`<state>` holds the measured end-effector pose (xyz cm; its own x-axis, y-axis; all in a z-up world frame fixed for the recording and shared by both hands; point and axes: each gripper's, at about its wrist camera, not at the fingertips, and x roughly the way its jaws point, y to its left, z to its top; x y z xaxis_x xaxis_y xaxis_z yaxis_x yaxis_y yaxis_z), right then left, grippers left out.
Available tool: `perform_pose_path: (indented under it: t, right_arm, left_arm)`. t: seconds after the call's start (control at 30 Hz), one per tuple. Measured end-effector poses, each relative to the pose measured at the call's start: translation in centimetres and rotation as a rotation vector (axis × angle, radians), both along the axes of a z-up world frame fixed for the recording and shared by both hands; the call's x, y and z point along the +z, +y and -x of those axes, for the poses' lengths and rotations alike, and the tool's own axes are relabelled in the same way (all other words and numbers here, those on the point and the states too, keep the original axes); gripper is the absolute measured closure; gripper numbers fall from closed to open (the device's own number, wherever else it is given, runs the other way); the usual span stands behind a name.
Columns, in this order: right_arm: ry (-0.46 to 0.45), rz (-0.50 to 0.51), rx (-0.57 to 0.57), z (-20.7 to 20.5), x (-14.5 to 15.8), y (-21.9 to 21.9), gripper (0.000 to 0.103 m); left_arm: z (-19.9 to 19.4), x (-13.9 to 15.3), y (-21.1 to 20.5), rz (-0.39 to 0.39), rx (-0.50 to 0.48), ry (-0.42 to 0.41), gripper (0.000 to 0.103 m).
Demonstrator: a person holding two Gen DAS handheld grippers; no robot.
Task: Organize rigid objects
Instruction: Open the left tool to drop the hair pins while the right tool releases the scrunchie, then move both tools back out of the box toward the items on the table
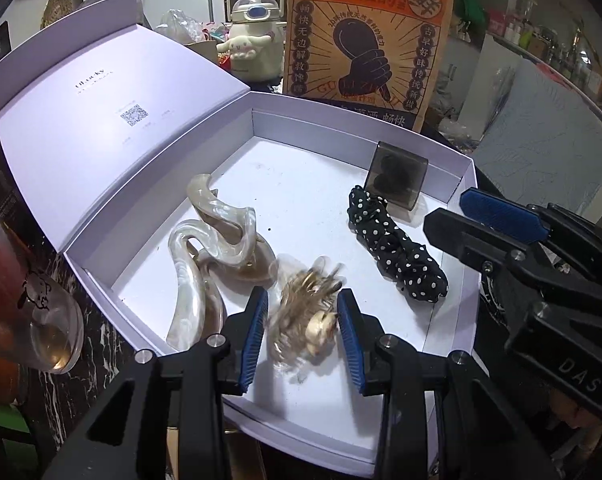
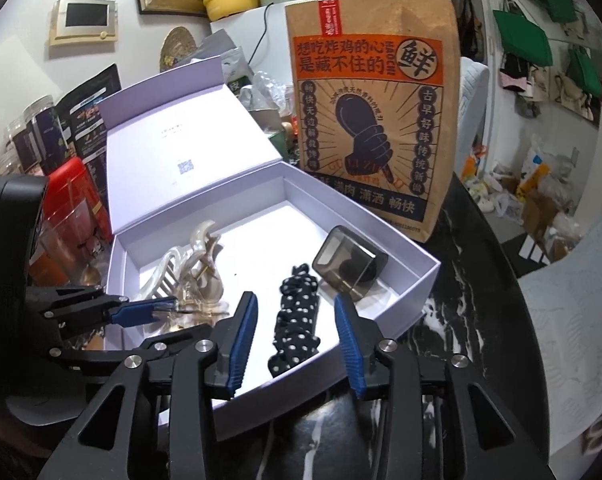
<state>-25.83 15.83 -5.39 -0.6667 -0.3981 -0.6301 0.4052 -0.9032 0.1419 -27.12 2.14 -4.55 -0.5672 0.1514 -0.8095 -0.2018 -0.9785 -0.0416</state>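
An open white box (image 1: 301, 176) (image 2: 401, 300) holds a pearly claw clip (image 1: 221, 248) (image 2: 197, 264), a black polka-dot scrunchie (image 1: 397, 248) (image 2: 297, 320) and a smoky translucent case (image 1: 397, 180) (image 2: 349, 264). My left gripper (image 1: 303, 338) (image 2: 181, 318) hangs over the box's near side, shut on a small gold hair clip (image 1: 305, 312) that looks blurred. My right gripper (image 2: 297, 340) (image 1: 449, 210) is open at the box's right rim. The scrunchie lies on the box floor beyond its pads, which do not touch it.
The box lid (image 1: 101, 120) stands up at the left. A tall paper bag (image 1: 365, 40) (image 2: 373, 120) rises behind the box, with a cream cartoon bottle (image 1: 253, 40) beside it. A drinking glass (image 1: 41, 320) and red tin (image 2: 73, 200) crowd the left. Black marble tabletop (image 2: 461, 300) lies to the right.
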Motion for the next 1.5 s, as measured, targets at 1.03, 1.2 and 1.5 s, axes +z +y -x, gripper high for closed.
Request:
perform_pose_path:
  t: [1.03,1.2,1.5]
  right_arm:
    - [0.034,-0.012,-0.012,-2.1,3.6,1.0,0.051]
    - [0.062,-0.033,-0.012,-3.4,5.1,0.9,0.048]
    - [0.108,-0.061,-0.018,-6.2,7.3,0.9,0.038]
  left_arm:
    - [-2.3,4.4,-2.4,-0.004,0.099,0.072,0.066]
    - [-3.2,5.6,-2.8,0.002,0.1,0.098,0.056]
    - [-5.7,8.2,-3.6,0.0,0.11,0.188,0.005]
